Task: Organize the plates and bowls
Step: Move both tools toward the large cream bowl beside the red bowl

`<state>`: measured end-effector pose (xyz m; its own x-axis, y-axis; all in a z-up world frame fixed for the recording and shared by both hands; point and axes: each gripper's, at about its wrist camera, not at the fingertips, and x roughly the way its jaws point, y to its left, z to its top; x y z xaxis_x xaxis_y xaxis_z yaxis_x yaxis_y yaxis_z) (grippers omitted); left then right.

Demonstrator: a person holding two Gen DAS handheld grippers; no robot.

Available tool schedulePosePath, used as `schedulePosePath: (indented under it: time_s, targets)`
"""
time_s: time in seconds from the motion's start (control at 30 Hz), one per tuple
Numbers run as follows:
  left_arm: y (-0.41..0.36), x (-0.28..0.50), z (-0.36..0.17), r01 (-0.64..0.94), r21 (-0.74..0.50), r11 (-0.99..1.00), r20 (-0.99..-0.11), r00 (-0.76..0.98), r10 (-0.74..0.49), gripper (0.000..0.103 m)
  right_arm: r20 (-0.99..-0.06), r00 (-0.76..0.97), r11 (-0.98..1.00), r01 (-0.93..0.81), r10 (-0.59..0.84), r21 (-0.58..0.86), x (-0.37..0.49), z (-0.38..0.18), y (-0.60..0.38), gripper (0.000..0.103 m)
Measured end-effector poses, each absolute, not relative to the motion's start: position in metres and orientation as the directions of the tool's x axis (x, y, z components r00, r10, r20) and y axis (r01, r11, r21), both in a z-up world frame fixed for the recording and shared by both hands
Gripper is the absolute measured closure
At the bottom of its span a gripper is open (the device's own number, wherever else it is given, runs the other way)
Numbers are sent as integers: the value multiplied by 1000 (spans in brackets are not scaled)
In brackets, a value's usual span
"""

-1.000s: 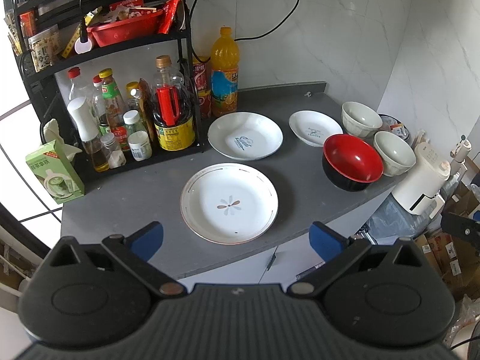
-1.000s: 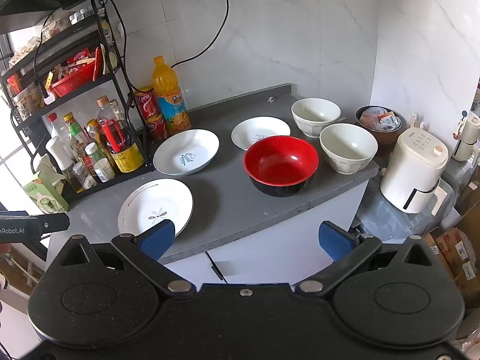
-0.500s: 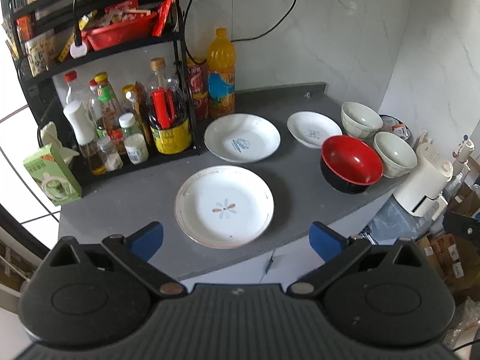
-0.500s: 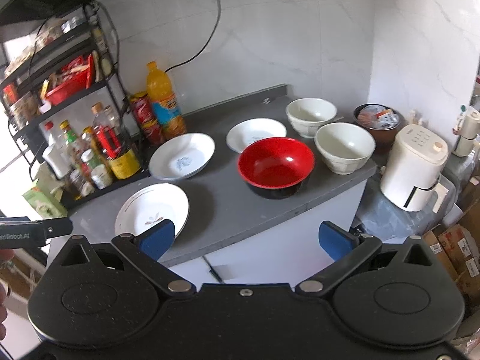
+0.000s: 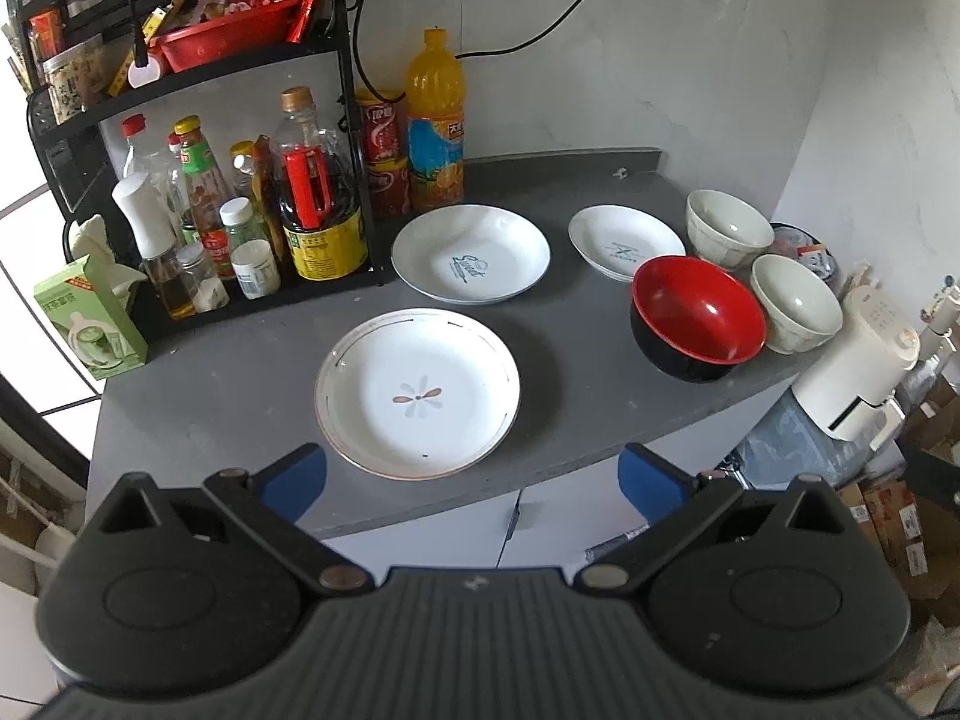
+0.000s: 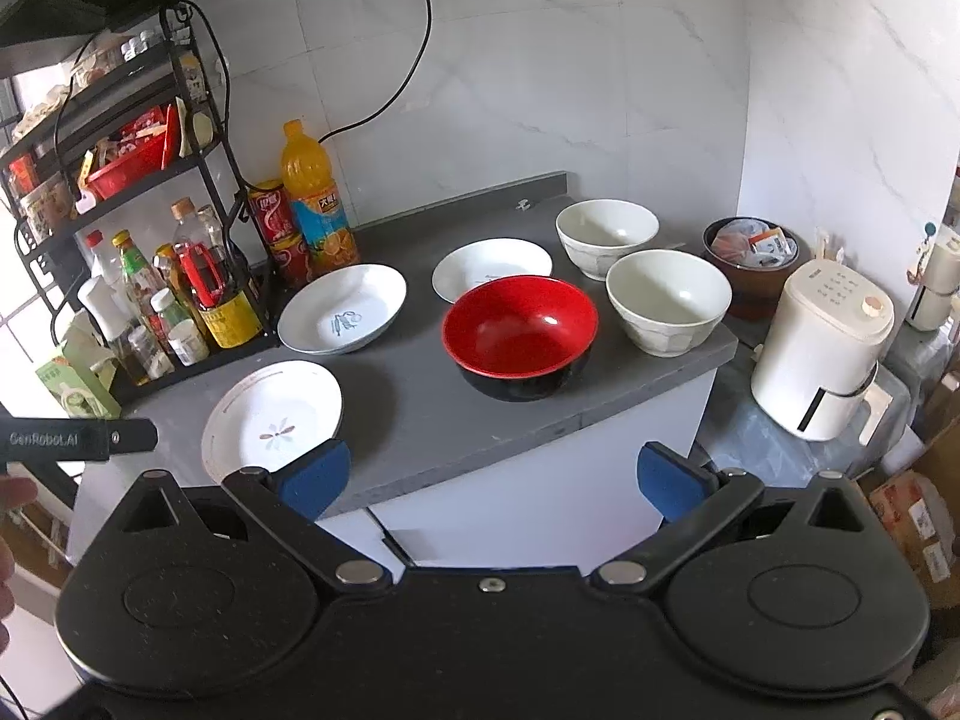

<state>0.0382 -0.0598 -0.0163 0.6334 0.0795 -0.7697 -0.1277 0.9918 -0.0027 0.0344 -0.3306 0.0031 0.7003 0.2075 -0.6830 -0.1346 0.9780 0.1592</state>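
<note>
On the grey counter [image 5: 240, 372] lie three white plates: a flower plate [image 5: 417, 393] at the front, a plate with a blue logo [image 5: 471, 261] behind it, and a small plate [image 5: 627, 243] to the right. A red bowl [image 5: 696, 315] and two white bowls [image 5: 729, 228] [image 5: 795, 303] stand at the right. My left gripper [image 5: 474, 474] is open and empty, held before the flower plate. My right gripper [image 6: 492, 474] is open and empty, before the counter's edge, facing the red bowl [image 6: 521, 330]. The flower plate [image 6: 273, 420] lies at its left.
A black rack [image 5: 198, 180] full of bottles and jars stands at the back left, with an orange juice bottle [image 5: 435, 126] and red cans beside it. A green carton [image 5: 90, 324] is at the left edge. A white appliance [image 6: 819, 354] stands right of the counter.
Both grippers have drifted a little, the views shifting slightly. The dishes have not moved and both grippers stay open.
</note>
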Motion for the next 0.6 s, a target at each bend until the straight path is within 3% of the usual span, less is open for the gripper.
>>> schedulePosePath:
  time_s: [0.6]
  targets:
    - [-105,64,-22,-133,-3,991,-764,640,84,1,-679,709,982,-137,191,134,54,-16,-372,0]
